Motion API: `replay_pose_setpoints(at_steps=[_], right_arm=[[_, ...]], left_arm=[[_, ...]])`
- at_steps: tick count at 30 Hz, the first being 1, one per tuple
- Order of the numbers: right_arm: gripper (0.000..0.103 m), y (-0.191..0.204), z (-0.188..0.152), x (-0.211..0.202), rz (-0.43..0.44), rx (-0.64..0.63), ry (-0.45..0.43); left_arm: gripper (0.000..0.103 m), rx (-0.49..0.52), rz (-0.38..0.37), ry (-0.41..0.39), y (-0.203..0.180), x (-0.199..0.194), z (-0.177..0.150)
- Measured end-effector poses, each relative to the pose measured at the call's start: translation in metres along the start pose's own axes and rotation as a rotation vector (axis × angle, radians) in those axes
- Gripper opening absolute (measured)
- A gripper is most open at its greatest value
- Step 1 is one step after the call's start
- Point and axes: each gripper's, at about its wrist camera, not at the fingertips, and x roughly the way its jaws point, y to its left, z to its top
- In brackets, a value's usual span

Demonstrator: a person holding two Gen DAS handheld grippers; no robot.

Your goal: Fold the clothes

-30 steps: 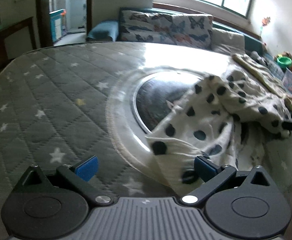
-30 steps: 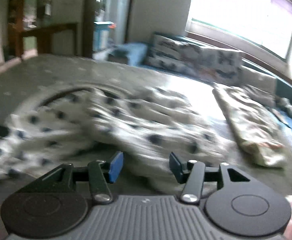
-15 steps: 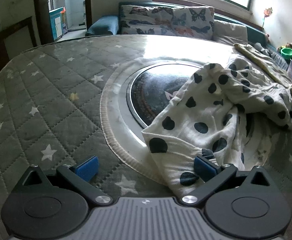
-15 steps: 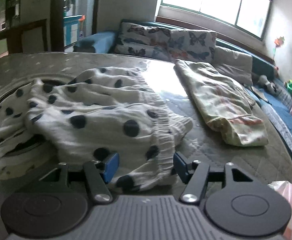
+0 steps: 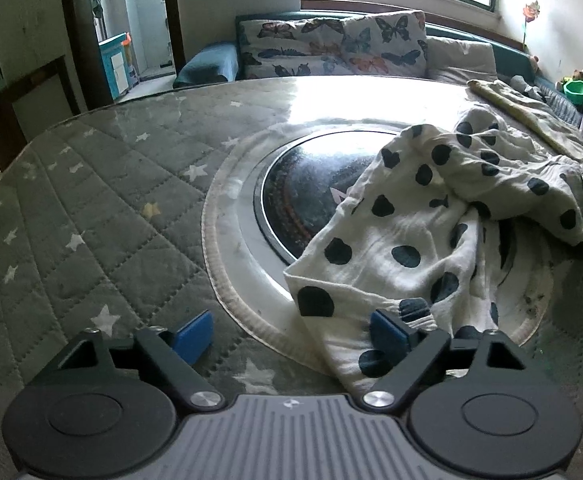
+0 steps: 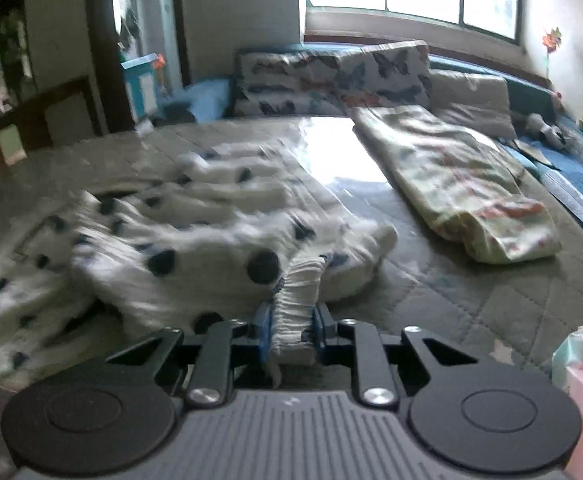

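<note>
Right tongs [image 6: 291,336] gripped the spotted garment [image 6: 195,248]'s bunched edge; left tongs [image 5: 287,334] stood wide. One-sided pulling risked dragging it askew.

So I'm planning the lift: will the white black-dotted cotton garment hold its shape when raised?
Probably not. The white black-dotted cotton garment lies in soft rumpled folds, so it should droop. The right gripper pinches its gathered band, so the rest will likely hang and trail. It looks thin, probably light.
</note>
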Motion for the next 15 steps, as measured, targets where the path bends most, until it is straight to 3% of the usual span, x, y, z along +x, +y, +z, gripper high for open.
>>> replay_pose_setpoints(at_steps=[4,9,15], right_arm=[[0.019,0.020,0.008,-0.038,0.126,0.014,-0.092],[0.019,0.072,0.025,-0.082,0.331,-0.060,-0.177],[0.019,0.143,0.036,-0.101,0.550,-0.164,-0.197]], left_arm=[[0.085,0.002,-0.012,-0.024,0.003,-0.006,0.001],[0.092,0.054,-0.052,-0.091,-0.001,-0.024,0.002],[0.101,0.126,-0.121,-0.167,-0.016,-0.042,-0.006]])
